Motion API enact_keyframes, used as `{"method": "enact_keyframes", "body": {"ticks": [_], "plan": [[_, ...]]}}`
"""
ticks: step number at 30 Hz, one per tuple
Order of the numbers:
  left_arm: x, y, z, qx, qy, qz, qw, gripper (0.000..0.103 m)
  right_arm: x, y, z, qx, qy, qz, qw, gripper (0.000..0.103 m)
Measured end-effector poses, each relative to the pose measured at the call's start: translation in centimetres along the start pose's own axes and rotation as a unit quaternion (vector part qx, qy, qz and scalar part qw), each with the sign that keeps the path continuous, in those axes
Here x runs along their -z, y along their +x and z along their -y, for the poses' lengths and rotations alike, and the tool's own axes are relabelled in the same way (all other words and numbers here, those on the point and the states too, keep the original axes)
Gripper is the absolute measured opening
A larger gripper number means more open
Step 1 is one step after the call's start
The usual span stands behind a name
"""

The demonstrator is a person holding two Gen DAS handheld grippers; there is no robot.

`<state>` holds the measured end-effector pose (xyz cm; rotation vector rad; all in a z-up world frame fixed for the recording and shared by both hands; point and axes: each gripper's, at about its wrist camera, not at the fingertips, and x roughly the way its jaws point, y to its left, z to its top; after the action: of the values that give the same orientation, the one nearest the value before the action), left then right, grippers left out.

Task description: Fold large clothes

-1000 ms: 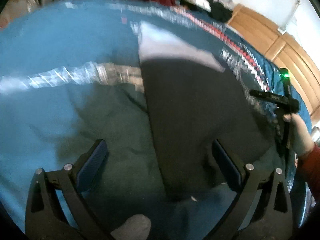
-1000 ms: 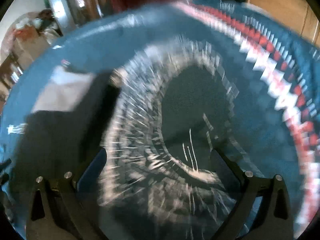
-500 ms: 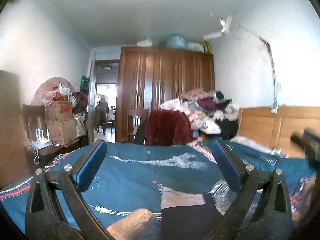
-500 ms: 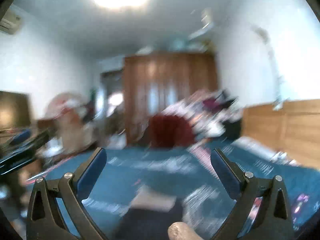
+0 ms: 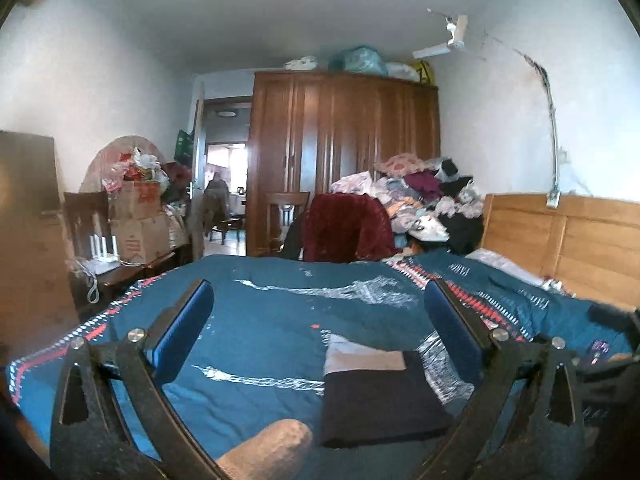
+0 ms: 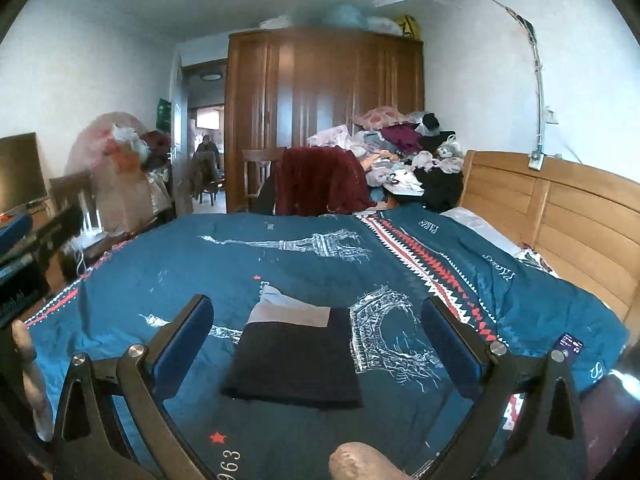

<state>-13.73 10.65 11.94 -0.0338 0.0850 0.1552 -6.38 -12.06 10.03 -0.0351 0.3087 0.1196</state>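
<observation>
1. The left hand-held gripper (image 5: 318,334) is held wide apart, gripping nothing
2. The right hand-held gripper (image 6: 316,336) is likewise spread wide and empty
3. The folded dark garment (image 6: 294,360) is laid flat on the blue bedspread (image 6: 200,264), clear of both

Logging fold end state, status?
Left gripper and right gripper open, empty. Dark garment folded flat on bedspread. Nothing obstructing.

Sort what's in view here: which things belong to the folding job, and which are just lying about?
Job: folded dark garment on the bed cover; left gripper and right gripper, both open.

Lying about: clothes pile, red blanket, wardrobe, boxes, phone.
</observation>
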Motion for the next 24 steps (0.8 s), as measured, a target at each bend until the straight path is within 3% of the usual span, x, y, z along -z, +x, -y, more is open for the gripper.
{"method": "enact_keyframes", "body": {"ticks": [8,14,19,24], "plan": [[1.2,-0.4,1.0,-0.012,0.038,-0.023,0.9989,0.103,1.2,-1.2,0.8,-0.01,0.013,-0.019,1.0,0.103],[3.7,1.6,0.8,-0.021,0.043,-0.094,0.9944,0.103,3.2,1.0,1.5,0.009,0.012,-0.057,0.998,0.103],[5.9,3.6,0.4,-0.023,0.05,-0.161,0.9854,0.103,5.1,3.2,2.0,0.033,0.009,-0.102,0.994,0.103],[6.9,4.1,-0.1,-0.025,0.043,-0.193,0.9799,0.103,7.0,5.2,2.5,0.03,0.01,-0.146,0.989,0.103]]}}
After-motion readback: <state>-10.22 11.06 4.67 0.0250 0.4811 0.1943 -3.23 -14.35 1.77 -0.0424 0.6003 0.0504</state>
